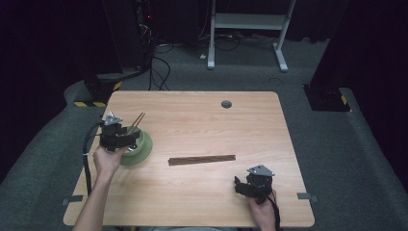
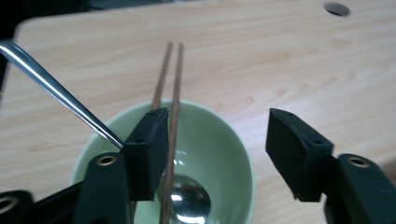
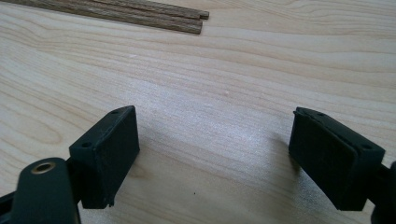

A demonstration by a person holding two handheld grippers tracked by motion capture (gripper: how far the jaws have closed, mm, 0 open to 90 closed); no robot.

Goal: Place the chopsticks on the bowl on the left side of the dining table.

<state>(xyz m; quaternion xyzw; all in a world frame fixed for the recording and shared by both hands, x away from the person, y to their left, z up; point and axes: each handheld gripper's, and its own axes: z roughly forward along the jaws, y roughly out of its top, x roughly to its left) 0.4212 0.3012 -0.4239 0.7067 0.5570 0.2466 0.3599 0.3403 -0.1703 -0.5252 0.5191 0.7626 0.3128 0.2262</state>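
Note:
A pale green bowl (image 1: 141,149) sits at the table's left side. In it lie a metal spoon (image 2: 189,200), its handle (image 2: 56,91) rising to the upper left, and a pair of brown chopsticks (image 2: 173,88) leaning over the far rim. My left gripper (image 2: 217,154) hovers over the bowl (image 2: 224,154), open, with the chopsticks just inside its left jaw. In the high view the left gripper (image 1: 126,138) overlaps the bowl's near-left rim. A second set of chopsticks (image 1: 202,159) lies flat mid-table. My right gripper (image 3: 215,154) is open above bare wood, short of those chopsticks (image 3: 140,14).
The wooden table (image 1: 202,120) has a round cable hole (image 1: 226,104) near its far edge. In the high view the right gripper (image 1: 243,186) is near the front right edge. Dark floor, cables and a white desk frame (image 1: 248,21) lie beyond the table.

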